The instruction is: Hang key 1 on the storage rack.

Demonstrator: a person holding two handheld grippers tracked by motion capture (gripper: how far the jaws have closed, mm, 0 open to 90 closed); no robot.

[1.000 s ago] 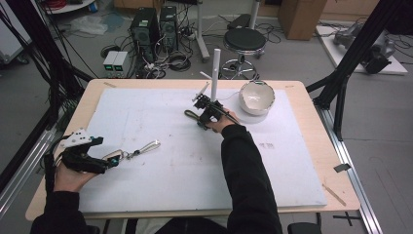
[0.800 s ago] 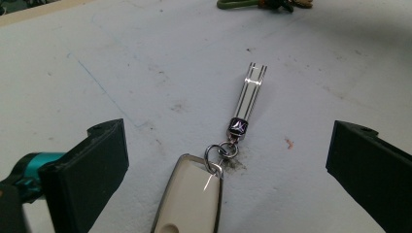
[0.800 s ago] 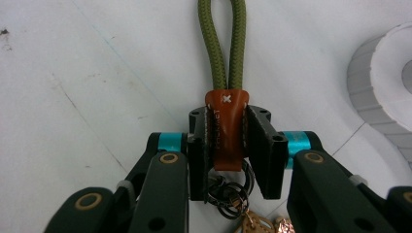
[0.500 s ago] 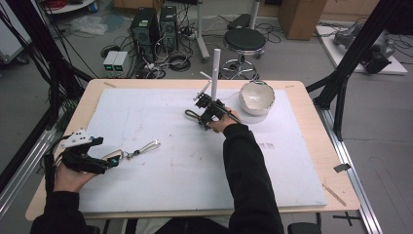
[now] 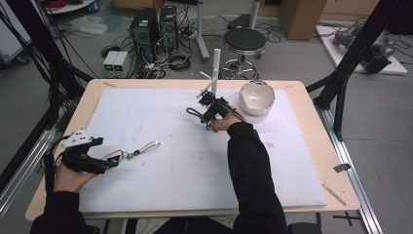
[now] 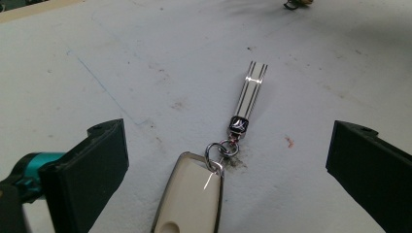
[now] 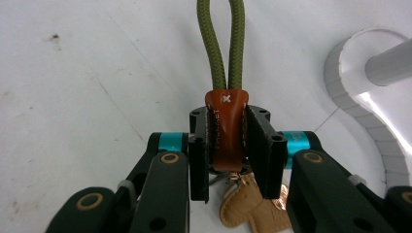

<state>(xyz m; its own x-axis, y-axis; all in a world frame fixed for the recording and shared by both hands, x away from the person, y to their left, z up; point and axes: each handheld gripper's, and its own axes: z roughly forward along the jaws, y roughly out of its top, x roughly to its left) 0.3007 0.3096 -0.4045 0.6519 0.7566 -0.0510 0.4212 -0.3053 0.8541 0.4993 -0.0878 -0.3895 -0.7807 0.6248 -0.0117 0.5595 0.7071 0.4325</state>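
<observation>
R gripper [image 7: 228, 145] is clamping the brown leather tab [image 7: 224, 131] of a keychain w/ jaws narrow, pressing on both sides of the tab; an olive cord loop [image 7: 226, 43] is sticking out past the jaws, and a tan leather charm [image 7: 245, 204] is hanging under the tab, close to the camera. In the high view the R gripper [image 5: 210, 108] is being held above the white mat [image 5: 195, 165] toward the far side, near centre, w/ the cord loop [image 5: 192, 112] pointing to the person's left. Just beyond it a white post [image 5: 215, 68] is standing upright on a ribbed round base [image 7: 359, 111]. Beside that, to the right, a white bowl [image 5: 256, 96] is sitting on the mat; contents: cannot tell, interior is looking plain white. L gripper [image 6: 223, 160] is standing wide, jaws well apart, touching nothing; a second keychain is lying flat between them: cream fob [image 6: 192, 194], small rings, then a striped metal bar [image 6: 251, 92] pointing away. High view: L gripper [image 5: 109, 163] is resting low at the near-left of the mat, fob at its tips, metal bar [image 5: 148, 146] lying just past it.
</observation>
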